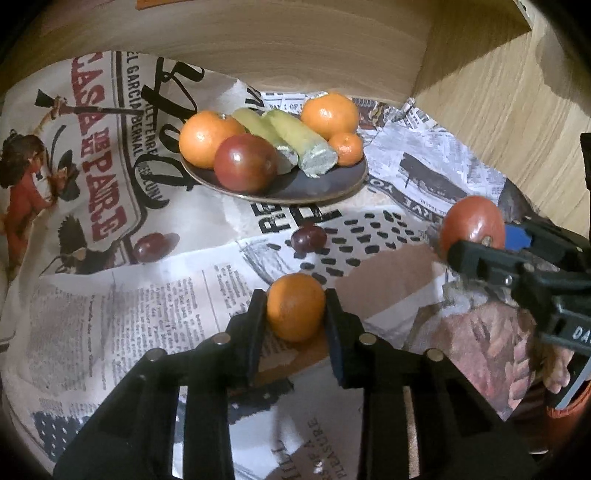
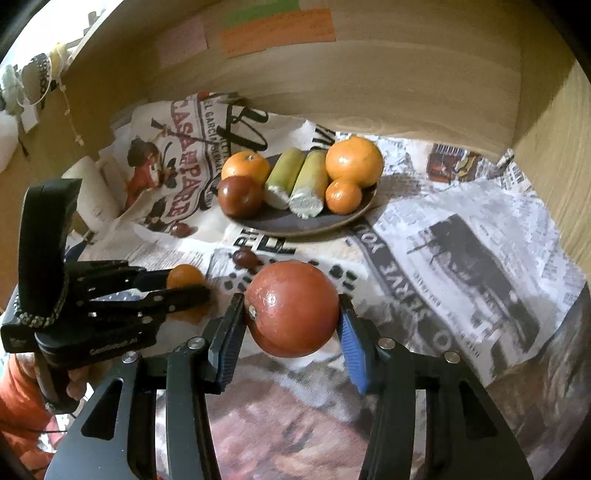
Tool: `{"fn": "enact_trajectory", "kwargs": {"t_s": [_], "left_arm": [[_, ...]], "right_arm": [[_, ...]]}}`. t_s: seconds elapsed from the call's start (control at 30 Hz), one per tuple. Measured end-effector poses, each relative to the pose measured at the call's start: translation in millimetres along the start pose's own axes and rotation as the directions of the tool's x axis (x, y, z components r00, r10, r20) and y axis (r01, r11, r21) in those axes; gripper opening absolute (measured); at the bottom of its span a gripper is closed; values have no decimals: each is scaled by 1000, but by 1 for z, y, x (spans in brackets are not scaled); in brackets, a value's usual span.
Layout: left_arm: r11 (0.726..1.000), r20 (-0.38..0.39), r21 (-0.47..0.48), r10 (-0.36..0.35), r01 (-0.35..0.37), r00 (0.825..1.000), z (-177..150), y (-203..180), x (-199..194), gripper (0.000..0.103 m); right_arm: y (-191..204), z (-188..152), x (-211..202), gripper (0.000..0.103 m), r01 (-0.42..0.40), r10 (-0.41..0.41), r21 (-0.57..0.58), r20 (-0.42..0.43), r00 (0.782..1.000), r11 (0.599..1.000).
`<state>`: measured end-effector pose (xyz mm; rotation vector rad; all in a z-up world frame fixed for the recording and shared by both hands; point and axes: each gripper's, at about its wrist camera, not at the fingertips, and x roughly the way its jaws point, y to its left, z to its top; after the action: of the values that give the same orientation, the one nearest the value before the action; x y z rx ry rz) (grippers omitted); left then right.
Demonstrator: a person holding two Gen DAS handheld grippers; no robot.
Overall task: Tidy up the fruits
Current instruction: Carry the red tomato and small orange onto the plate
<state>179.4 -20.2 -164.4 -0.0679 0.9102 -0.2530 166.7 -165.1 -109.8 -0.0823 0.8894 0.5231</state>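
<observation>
My left gripper [image 1: 295,306] is shut on a small orange [image 1: 294,307], held low over the newspaper; it also shows in the right wrist view [image 2: 184,277]. My right gripper [image 2: 291,321] is shut on a red tomato [image 2: 291,308], seen at the right in the left wrist view [image 1: 472,225]. A dark plate [image 1: 325,186] further back holds two oranges [image 1: 208,138], a small mandarin [image 1: 346,148], a dark red tomato [image 1: 245,162] and two green-yellow cut pieces [image 1: 303,142]. Two dark grapes [image 1: 308,238] lie loose on the paper in front of the plate.
Newspaper sheets [image 1: 110,302] cover the surface. A wooden wall [image 1: 258,48] stands behind the plate and a wooden side panel [image 1: 498,110] at the right. Coloured sticky notes [image 2: 277,31] are on the back wall. A white roll [image 2: 92,192] lies at the far left.
</observation>
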Motion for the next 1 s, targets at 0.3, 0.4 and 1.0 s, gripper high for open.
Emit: {"fn": "enact_trajectory", "kwargs": {"t_s": [0.3,0.4,1.0], "left_arm": [[1000,68,-2,-9,10,998,35,9,-22,30],[1000,100,2,-1,0,995,53,12,-28,30],[999,57,25,20,-22,998,126,35,23,30]], "right_arm": [[-2,34,-4,45,26,-24,-57,44,999,998],[-2,50,-2,45,32,-28,-75,63,998,997],[-15,133,72,45,1,3,-146,28,1000,989]]}}
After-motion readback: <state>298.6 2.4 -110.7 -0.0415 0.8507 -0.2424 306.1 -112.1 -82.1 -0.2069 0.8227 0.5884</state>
